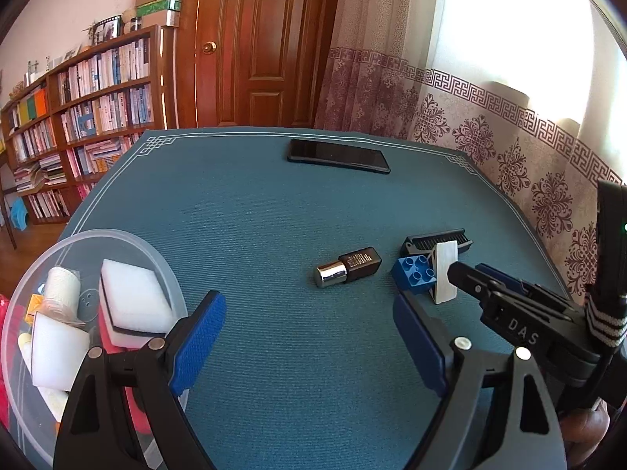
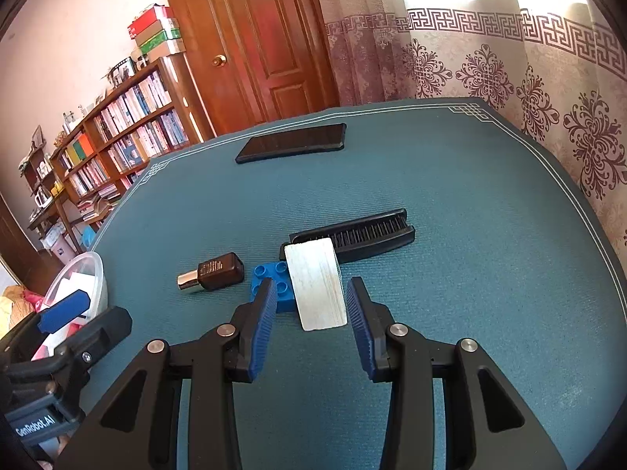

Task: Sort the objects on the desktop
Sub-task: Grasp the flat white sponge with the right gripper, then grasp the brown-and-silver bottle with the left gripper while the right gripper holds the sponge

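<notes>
My right claw (image 2: 307, 309) is spread around the near end of the white card deck (image 2: 318, 284), which leans on the blue toy brick (image 2: 273, 282) mid-bench, just near of the black comb (image 2: 362, 234). I judge I should centre and close gently, without nudging the brick. My left claw (image 1: 309, 337) hangs spread by the clear tub (image 1: 23, 301).

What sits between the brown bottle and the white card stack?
The blue toy brick lies between the brown bottle and the white card stack, touching the stack; clearest in the right wrist view.
</notes>
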`<action>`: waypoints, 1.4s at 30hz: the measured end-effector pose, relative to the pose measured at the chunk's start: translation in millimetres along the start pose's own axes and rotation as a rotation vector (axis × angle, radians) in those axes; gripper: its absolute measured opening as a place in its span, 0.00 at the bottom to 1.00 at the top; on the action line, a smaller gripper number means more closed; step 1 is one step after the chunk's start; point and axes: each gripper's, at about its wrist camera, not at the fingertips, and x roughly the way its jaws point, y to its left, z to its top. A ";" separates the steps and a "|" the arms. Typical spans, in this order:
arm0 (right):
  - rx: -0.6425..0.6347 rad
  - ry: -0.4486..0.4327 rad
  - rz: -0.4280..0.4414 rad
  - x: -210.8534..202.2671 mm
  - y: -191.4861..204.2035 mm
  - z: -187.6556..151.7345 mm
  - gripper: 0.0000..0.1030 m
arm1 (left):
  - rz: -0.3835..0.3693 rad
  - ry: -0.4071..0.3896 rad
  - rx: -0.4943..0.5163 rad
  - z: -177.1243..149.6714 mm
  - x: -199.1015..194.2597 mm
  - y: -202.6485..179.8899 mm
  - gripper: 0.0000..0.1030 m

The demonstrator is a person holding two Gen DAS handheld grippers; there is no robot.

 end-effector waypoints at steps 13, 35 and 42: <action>-0.016 0.025 -0.023 28.3 1.4 10.0 0.39 | -0.002 0.047 0.004 -7.9 21.6 -1.3 0.87; -0.010 0.000 -0.025 29.0 -3.2 6.7 0.39 | -0.018 0.086 -0.004 -16.5 34.9 0.9 0.87; 0.000 0.013 -0.012 34.4 -4.9 7.2 0.39 | -0.008 0.085 0.005 -17.1 36.0 0.5 0.87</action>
